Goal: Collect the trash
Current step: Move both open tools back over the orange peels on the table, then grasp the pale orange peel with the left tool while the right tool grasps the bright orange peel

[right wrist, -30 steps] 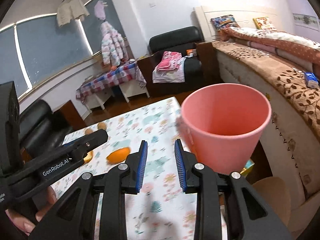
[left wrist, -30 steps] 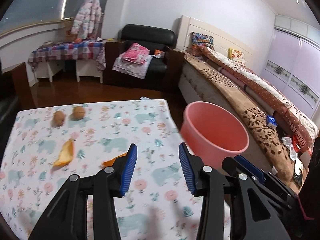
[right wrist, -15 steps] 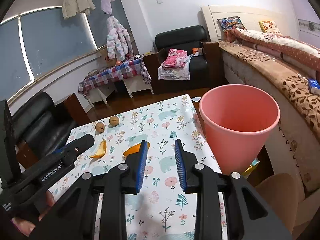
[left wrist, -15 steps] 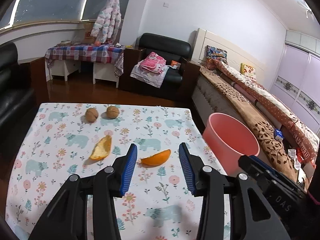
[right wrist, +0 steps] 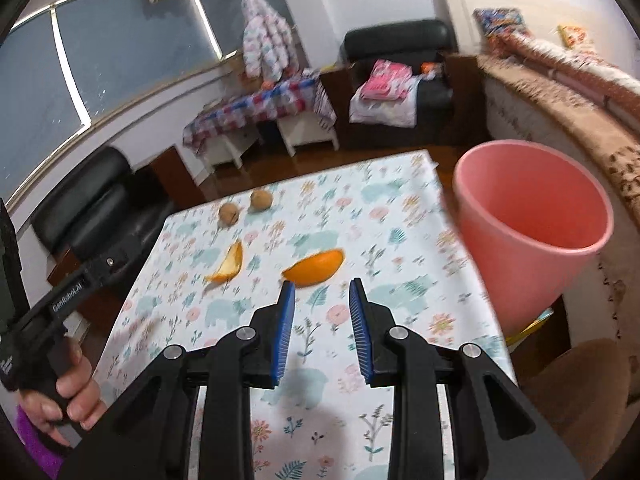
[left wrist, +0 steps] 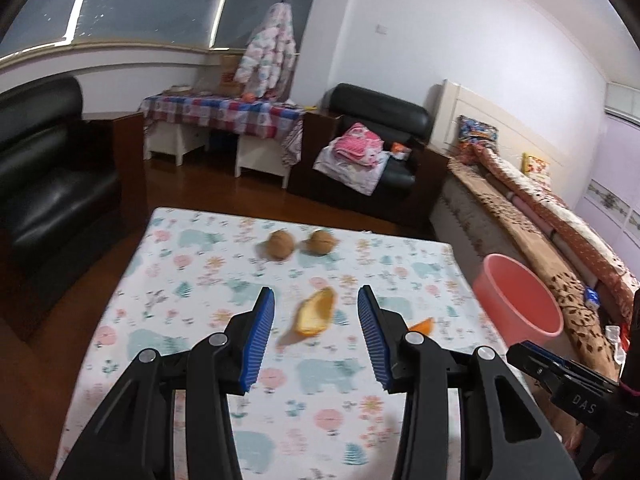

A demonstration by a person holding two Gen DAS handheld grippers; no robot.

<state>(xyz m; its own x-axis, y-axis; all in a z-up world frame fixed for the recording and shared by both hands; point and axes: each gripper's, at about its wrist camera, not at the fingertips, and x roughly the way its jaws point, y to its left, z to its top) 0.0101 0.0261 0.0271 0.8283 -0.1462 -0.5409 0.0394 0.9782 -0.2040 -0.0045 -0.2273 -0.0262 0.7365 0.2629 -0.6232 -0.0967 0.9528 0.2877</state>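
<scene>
Step in hand: the approach to the first piece of trash is judged to be under way; nothing is held yet.
Left gripper (left wrist: 316,308): jaws are held wide and empty, and the curled orange peel (left wrist: 314,314) is framed between them on the table beyond, untouched.
Right gripper (right wrist: 322,300): jaws are held narrower, also empty, with the orange peel wedge (right wrist: 314,266) just past the tips at 11 o'clock.
Trash on the table (right wrist: 384,216): two walnut shells (left wrist: 298,242) are seen side by side at 12 o'clock from the curled peel, well apart from it.
Bin: the pink bucket (right wrist: 532,216) is seen off the table's right edge, at 2 o'clock from the right gripper, upright and apparently empty.
Next move: the left gripper would need to be lowered around the curled peel and closed gently, since thin peel is likely to slip or fold.
Person: a hand (right wrist: 68,392) is seen on the left gripper's handle.
</scene>
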